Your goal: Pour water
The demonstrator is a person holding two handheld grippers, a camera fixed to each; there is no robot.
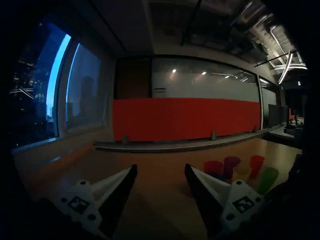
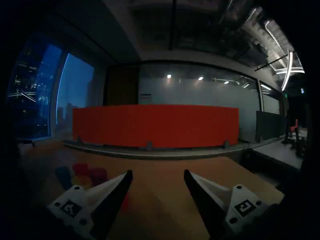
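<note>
The tabletop (image 1: 160,200) looks like smooth wood with a soft sheen, and the cups (image 1: 231,164) on it seem coloured, slightly translucent plastic. The fingers (image 1: 106,188) of the left gripper (image 1: 160,167) are matt white plastic with dull black inner faces. Behind, the red partition (image 1: 184,120) is matt, the glass wall (image 1: 200,84) above it glossy.

Room dim. Brown wooden desk (image 1: 160,180) runs back to a red partition panel (image 1: 184,118) standing along its far edge. Behind the panel is a glass wall (image 1: 204,82) with small spot lights reflected in it. Large windows (image 1: 82,94) at left show blue dusk sky and city lights. Linear ceiling lamps (image 1: 289,66) are lit at upper right. In the right gripper view, a grey neighbouring surface (image 2: 280,154) lies at right.
</note>
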